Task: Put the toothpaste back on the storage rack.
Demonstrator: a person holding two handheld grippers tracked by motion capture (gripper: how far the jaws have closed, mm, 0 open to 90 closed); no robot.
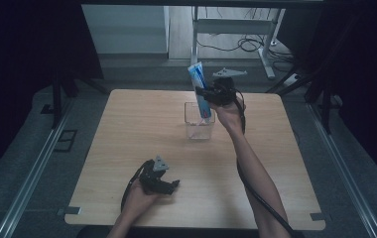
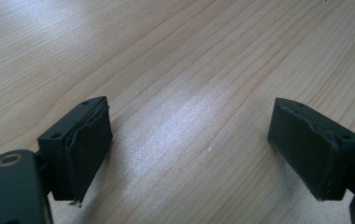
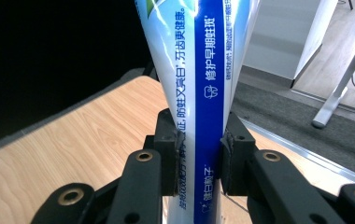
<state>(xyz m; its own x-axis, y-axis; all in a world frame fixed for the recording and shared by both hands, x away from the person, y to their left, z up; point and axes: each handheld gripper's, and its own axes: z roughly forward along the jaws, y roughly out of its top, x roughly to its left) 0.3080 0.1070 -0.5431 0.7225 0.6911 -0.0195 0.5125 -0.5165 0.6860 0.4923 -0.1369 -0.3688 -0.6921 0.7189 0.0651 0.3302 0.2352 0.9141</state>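
Soft blue-and-white laminate toothpaste tube [image 1: 199, 89], held upright and slightly tilted over the far middle of the light wooden tabletop [image 1: 142, 134]. Lower end dipping into, or hanging just above, the clear square plastic cup [image 1: 199, 121]; which of the two, hard to tell from the high view.

Right hand-held gripper [image 1: 202, 94] clamped on the tube at mid-body, pads pressing both flat faces. In the right gripper view [image 3: 199, 161], tube [image 3: 199, 84] seen widening upward from the pinch, glossy white field, deep blue vertical band, printed characters running along it.

Handling, judged: light, pliable, skin slick. Hard squeeze likely to dent the body or push paste toward the cap; loose squeeze likely to let it slide down. Best hold across the flat faces at mid-body, as now, or nearer the stiffer shoulder by the cap. Flat crimped end too thin and floppy for steady control.

Cup probably light and easily tipped; sideways knock from the tube a risk.

Left hand-held gripper [image 1: 169, 184] resting low at the near edge of the tabletop, well apart from the cup. Left gripper view [image 2: 189, 149]: jaws wide apart, nothing between, bare wood grain beneath.
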